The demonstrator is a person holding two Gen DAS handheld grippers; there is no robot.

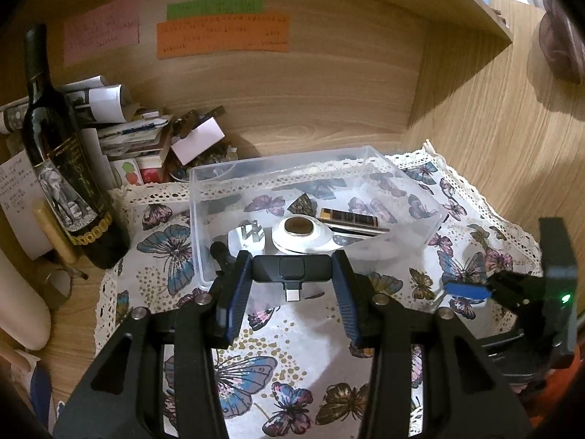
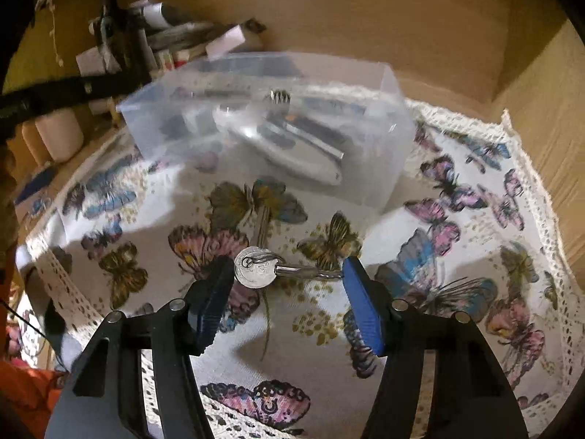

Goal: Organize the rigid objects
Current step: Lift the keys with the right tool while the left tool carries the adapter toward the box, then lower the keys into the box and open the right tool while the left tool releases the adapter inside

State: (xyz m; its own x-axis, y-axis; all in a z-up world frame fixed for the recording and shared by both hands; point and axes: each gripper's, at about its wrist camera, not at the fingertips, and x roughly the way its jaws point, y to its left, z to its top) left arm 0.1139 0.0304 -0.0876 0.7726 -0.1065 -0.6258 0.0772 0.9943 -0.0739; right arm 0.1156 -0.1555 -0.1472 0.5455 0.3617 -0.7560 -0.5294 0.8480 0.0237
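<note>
Clamping a small black rectangular adapter with a USB-C plug (image 1: pixel 291 270) crosswise between blue-padded fingertips, left hand-held gripper (image 1: pixel 291 272) levelled just at the near wall of the clear rectangular plastic bin (image 1: pixel 413 183), plug pointing back toward the camera. Spread wide, right hand-held gripper (image 2: pixel 288 274) tipped down over the butterfly-print cloth with lace edging (image 2: pixel 457 256), jaws either side of a silver round-headed key (image 2: pixel 254 267) lying flat on the cloth; left pad against the key's head, right pad at the far end of its shank, nothing pinched.

Seen only from the left wrist: bin contents sharply, namely a white wall-plug charger (image 1: pixel 246 237), a white oval dish with a brown centre (image 1: pixel 301 234) and a dark slim bar with gold lettering (image 1: pixel 349 217); also a dark glass wine bottle with a pale label (image 1: pixel 58 168) standing left of the cloth, coloured paper notes (image 1: pixel 223 34) on the wooden back panel, and the right tool's blue tip at the frame's right edge.

Seen only from the right wrist: the key itself, plus the bin blurred, contents reduced to pale and dark streaks.
</note>
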